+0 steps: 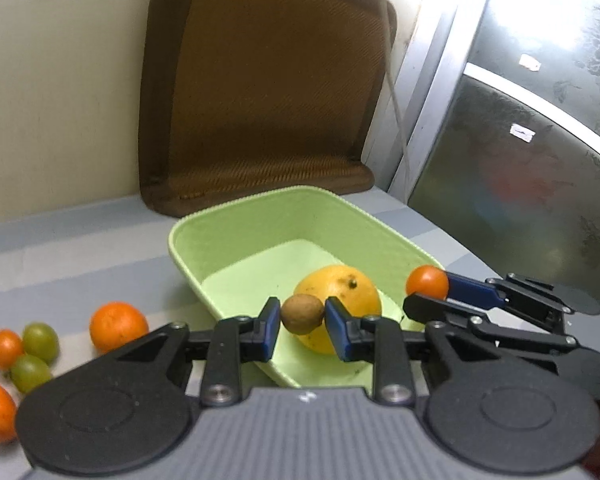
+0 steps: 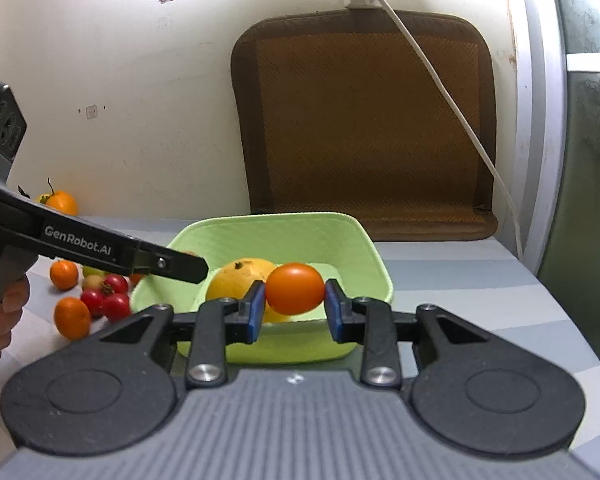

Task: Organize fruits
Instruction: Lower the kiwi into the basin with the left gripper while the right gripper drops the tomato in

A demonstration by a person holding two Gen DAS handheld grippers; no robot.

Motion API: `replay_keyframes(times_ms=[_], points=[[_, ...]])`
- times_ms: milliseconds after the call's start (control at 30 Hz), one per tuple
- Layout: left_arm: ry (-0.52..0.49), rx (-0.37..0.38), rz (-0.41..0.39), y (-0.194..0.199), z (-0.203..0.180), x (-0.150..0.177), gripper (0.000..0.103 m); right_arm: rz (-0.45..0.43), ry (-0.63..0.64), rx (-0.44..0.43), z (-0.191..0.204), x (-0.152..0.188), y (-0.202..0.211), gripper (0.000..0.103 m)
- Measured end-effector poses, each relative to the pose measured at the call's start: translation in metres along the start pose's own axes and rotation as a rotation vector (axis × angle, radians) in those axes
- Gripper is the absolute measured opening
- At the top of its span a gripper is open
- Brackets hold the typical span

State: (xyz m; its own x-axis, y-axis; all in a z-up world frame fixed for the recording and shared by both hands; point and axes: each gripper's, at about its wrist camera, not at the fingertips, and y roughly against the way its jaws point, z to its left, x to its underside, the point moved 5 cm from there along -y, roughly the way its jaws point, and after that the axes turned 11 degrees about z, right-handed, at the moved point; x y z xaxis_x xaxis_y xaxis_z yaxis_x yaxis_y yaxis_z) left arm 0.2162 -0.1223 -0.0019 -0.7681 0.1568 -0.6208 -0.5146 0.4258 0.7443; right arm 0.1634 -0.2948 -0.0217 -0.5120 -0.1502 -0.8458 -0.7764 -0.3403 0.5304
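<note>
Currently the left hand-held gripper [image 1: 302, 322] is closed on a small brown fruit [image 1: 302, 314], its blue pads pressing the fruit's two sides, and holds it above the near rim of the green tray [image 1: 235, 236]. The right hand-held gripper [image 2: 295, 305] clamps an orange tomato [image 2: 295, 289] in the same way, just above the tray's near wall.

Handling, as a judgement: both fruits appear light and round. The brown fruit looks firm and dull-skinned, so slip is unlikely. The tomato has a glossy, thin skin and likely a soft body; it can bruise or split under excess force. Grip either across its widest part, with the pads centred.

A large yellow fruit [image 2: 239, 280] already lies in the tray. It probably weighs more and can roll.

Loose oranges, green fruits and red tomatoes [image 2: 105, 296] remain on the desk [image 1: 79, 248] to the left of the tray.

Readable writing: "GenRobot.AI" on the side of the left hand-held gripper, seen in the right wrist view. No other label is legible.
</note>
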Motion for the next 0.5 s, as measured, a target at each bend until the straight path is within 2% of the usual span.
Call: replay_keyframes(times_ms=[200, 367, 500], points=[[0.002, -0.002, -0.022, 0.010, 0.003, 0.000, 0.032, -0.012, -0.015, 0.012, 0.005, 0.003, 0.008, 0.036], [0.052, 0.007, -0.130, 0.060, 0.023, 0.000, 0.032, -0.026, -0.035, 0.012, 0.006, 0.003, 0.022, 0.036], [0.121, -0.045, -0.208, 0.105, 0.057, 0.018, 0.032, -0.044, -0.045, -0.028, 0.020, 0.003, 0.036, 0.036]])
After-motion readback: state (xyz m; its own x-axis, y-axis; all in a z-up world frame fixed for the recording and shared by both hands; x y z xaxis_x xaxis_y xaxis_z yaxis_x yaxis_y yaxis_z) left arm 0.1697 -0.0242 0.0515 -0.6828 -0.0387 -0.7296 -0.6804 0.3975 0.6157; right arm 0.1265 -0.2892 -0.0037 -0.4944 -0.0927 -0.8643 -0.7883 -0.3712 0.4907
